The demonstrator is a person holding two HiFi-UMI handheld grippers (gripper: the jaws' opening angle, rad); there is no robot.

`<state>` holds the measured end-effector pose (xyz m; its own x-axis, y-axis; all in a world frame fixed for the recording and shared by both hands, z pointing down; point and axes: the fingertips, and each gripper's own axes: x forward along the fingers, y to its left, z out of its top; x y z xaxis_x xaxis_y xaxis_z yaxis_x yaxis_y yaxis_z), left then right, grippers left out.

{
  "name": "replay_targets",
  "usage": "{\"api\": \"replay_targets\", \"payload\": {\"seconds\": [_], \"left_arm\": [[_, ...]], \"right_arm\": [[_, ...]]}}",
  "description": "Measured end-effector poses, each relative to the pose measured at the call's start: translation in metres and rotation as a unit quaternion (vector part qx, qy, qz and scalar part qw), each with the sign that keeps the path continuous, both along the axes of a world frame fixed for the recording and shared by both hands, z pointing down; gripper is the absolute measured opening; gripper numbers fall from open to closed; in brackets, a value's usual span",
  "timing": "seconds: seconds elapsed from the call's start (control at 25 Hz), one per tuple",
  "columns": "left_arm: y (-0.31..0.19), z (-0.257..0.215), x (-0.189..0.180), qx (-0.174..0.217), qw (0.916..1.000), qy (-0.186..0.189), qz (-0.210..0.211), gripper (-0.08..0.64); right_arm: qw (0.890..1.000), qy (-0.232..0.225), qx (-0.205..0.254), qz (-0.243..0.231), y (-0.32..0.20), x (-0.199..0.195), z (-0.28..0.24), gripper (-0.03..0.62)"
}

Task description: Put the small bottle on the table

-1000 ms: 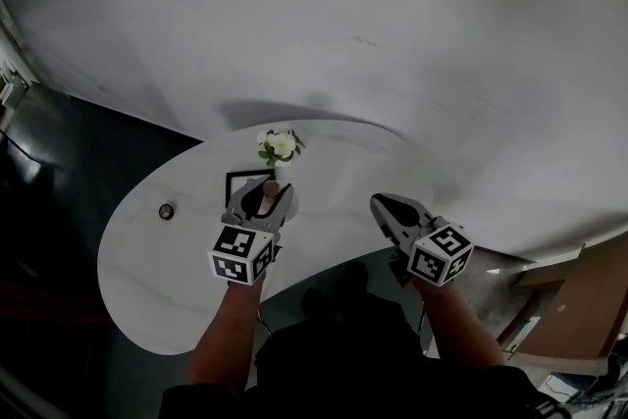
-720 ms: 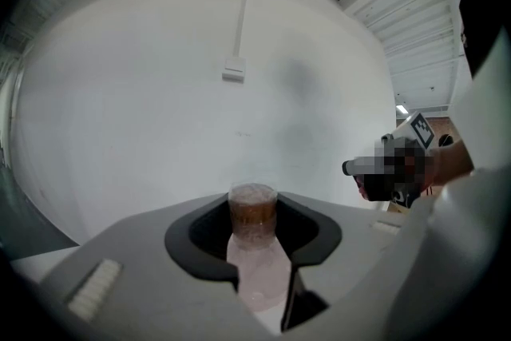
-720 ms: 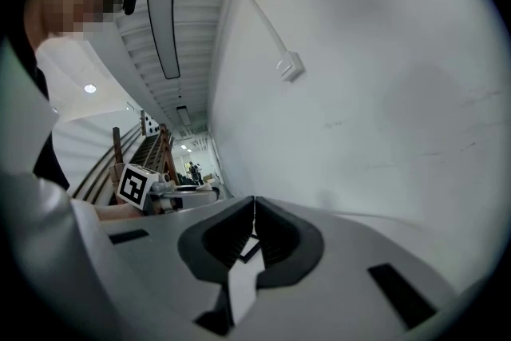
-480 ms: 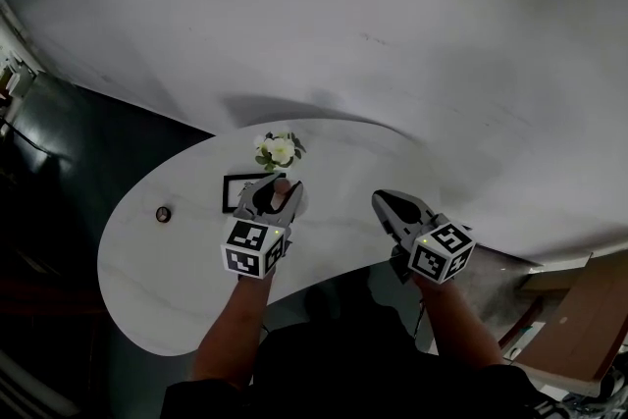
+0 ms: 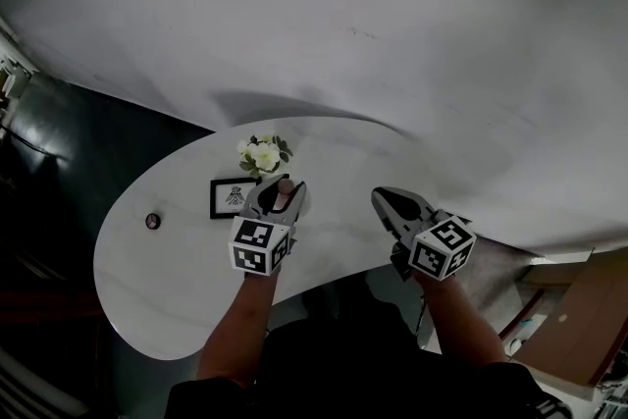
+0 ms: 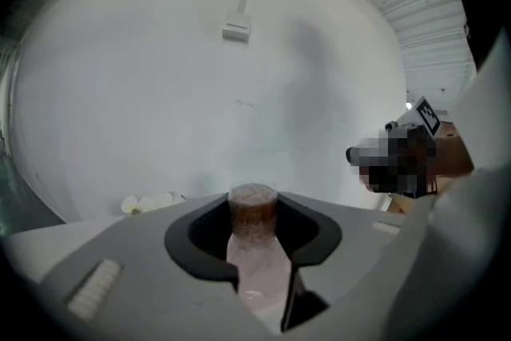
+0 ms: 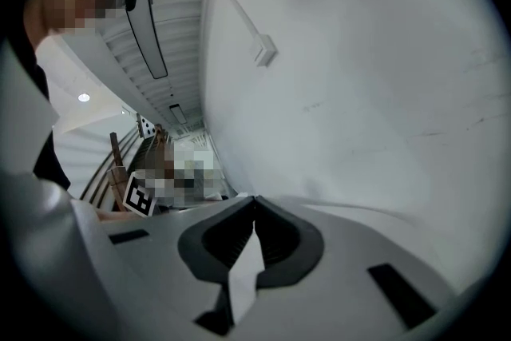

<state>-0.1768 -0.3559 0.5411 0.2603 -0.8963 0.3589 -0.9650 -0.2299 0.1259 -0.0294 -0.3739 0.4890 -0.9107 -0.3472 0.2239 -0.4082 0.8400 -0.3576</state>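
The left gripper [image 5: 276, 198] pinches the small bottle [image 6: 254, 247] upright (brown cap uppermost), its long axis vertical, and the white table [image 5: 167, 280] lies directly below it. The right gripper [image 5: 391, 204], jaws pressed together and empty, hangs alongside.

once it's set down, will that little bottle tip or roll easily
The bottle looks slim and stands upright between the jaws, so it may tip if set down crooked. Its round cap and body suggest it would roll once over.

Head view steeply above table [image 5: 147, 289]
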Motion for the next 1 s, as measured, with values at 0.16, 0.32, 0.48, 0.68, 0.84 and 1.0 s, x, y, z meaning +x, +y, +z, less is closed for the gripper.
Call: {"api": "replay_targets", "payload": {"seconds": [0.16,0.32,0.48,0.68,0.84,1.0], "left_arm": [[-0.007,0.022,0.002,-0.020,0.9998,0.008,-0.005,0.143],[-0.014,0.044,0.000,-0.041,0.9990,0.014,-0.005,0.143],[-0.020,0.065,0.000,-0.061,0.9980,0.016,-0.005,0.143],[-0.029,0.087,0.006,-0.078,0.9968,0.013,0.006,0.143],[-0.034,0.100,0.012,-0.092,0.9956,0.010,0.014,0.143],[-0.040,0.108,0.015,-0.101,0.9947,0.009,0.018,0.143]], "right_arm": [[1.000,0.006,-0.006,0.000,-0.007,0.003,0.005,0.011],[1.000,0.009,-0.011,0.000,-0.013,0.004,0.009,0.011],[1.000,0.016,-0.022,-0.006,-0.015,0.003,0.021,0.011],[0.999,0.023,-0.030,-0.012,-0.017,0.002,0.033,0.011],[0.999,0.027,-0.036,-0.016,-0.016,0.003,0.040,0.012],[0.998,0.030,-0.046,-0.016,-0.013,0.008,0.048,0.011]]}}
